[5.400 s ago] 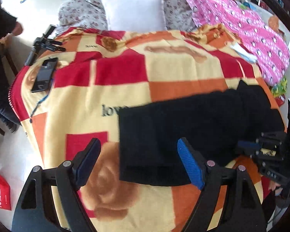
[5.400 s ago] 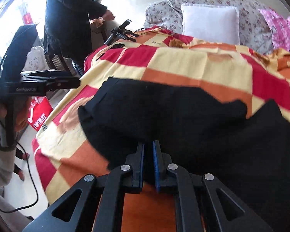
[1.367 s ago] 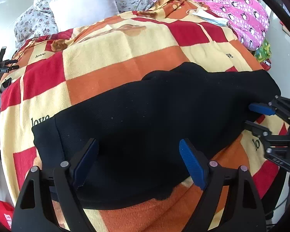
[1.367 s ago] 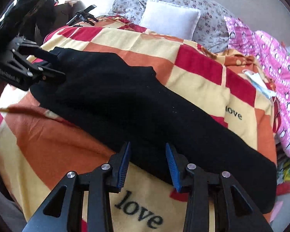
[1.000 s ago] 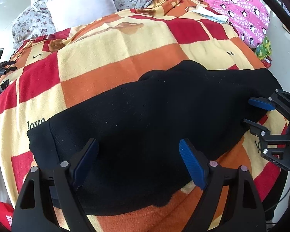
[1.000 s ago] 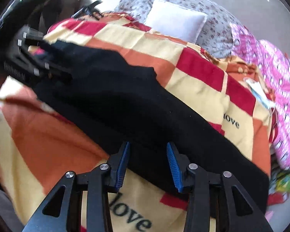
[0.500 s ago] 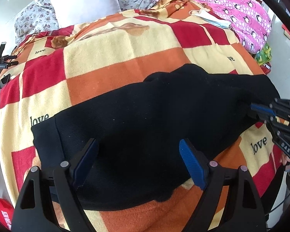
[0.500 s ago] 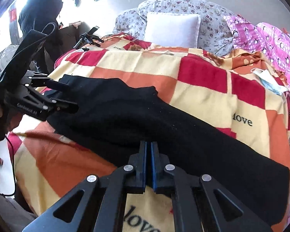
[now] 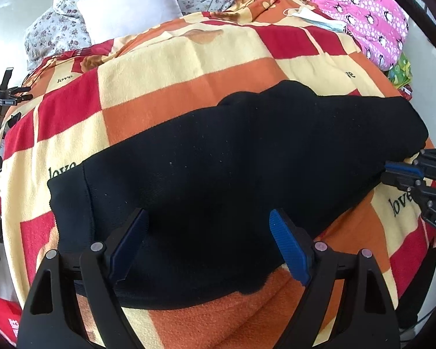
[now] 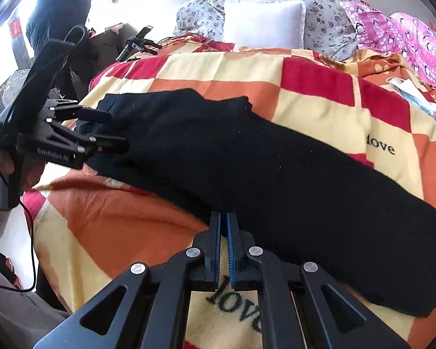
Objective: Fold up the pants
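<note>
Black pants (image 9: 232, 174) lie stretched out along the checked blanket (image 9: 174, 72), also in the right wrist view (image 10: 276, 168). My left gripper (image 9: 209, 244) is open, its blue pads spread over the waistband end near the bed's front edge; it also shows in the right wrist view (image 10: 116, 131). My right gripper (image 10: 223, 226) is shut on the near edge of the pants partway along the leg; it also shows in the left wrist view (image 9: 398, 174).
A white pillow (image 10: 263, 23) and a flowered cushion (image 9: 58, 32) lie at the head of the bed. A pink penguin-print quilt (image 9: 348, 8) lies at the far right, with a face mask (image 9: 311, 17) beside it. A black tripod (image 10: 136, 43) lies at the far left corner.
My right gripper has closed on the near edge of the pants; it stood open one second ago. The left gripper has stayed open over the waistband end.
</note>
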`<state>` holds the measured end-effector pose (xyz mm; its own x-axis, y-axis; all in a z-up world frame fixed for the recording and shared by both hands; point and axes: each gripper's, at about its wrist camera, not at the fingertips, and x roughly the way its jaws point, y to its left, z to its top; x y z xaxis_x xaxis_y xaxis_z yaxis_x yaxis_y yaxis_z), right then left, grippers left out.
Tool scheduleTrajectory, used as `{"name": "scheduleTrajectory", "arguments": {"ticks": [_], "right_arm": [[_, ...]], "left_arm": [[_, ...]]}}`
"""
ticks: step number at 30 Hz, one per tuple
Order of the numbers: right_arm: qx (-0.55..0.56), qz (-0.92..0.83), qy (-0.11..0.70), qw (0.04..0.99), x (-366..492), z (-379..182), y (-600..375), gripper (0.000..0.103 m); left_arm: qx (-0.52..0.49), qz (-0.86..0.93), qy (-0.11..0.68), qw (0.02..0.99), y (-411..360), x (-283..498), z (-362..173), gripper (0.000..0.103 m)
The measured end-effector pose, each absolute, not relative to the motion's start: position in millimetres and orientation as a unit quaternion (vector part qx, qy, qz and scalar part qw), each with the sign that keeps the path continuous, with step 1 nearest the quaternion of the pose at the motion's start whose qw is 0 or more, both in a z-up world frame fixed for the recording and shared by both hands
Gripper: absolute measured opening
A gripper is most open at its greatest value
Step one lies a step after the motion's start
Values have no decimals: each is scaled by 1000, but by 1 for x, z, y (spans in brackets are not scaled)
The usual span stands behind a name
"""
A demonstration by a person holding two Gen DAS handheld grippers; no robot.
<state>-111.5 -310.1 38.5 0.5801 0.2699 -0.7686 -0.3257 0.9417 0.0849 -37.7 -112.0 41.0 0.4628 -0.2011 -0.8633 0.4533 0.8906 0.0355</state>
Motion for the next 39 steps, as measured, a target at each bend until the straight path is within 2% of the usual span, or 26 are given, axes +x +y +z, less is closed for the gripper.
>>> {"name": "scheduleTrajectory", "arguments": {"ticks": [2, 3, 5, 11, 13, 15, 21, 26, 31, 33, 37, 39], "right_arm": [[-43, 166, 413, 894, -113, 48, -303, 11], [-46, 170, 402, 898, -114, 52, -298, 26], [-51, 186, 392, 899, -111, 56, -286, 43], [-121, 198, 386, 893, -91, 43, -236, 43], [-123, 200, 391, 890, -83, 38, -231, 37], [-105, 214, 412, 880, -71, 31, -230, 5], [-76, 239, 424, 870, -85, 40, -238, 4], [-61, 235, 439, 865, -86, 25, -240, 4], [-15, 237, 434, 869, -97, 39, -255, 14], [7, 231, 422, 876, -102, 46, -263, 34], [31, 232, 411, 881, -102, 55, -266, 34], [46, 236, 406, 881, -99, 59, -265, 38]], "left_arm": [[125, -195, 483, 845, -109, -37, 43, 85], [123, -193, 484, 845, -107, -36, 44, 85], [120, -190, 484, 846, -103, -35, 47, 85], [124, -173, 476, 854, -88, -31, 55, 85], [124, -166, 477, 854, -83, -29, 55, 85], [121, -160, 478, 855, -77, -27, 55, 85], [112, -154, 479, 857, -63, -28, 54, 85], [98, -144, 493, 852, -61, -23, 40, 85], [99, -145, 488, 855, -65, -28, 43, 85], [99, -148, 483, 857, -67, -30, 47, 85], [104, -143, 470, 865, -68, -35, 54, 85], [105, -137, 464, 869, -65, -37, 56, 85]]}}
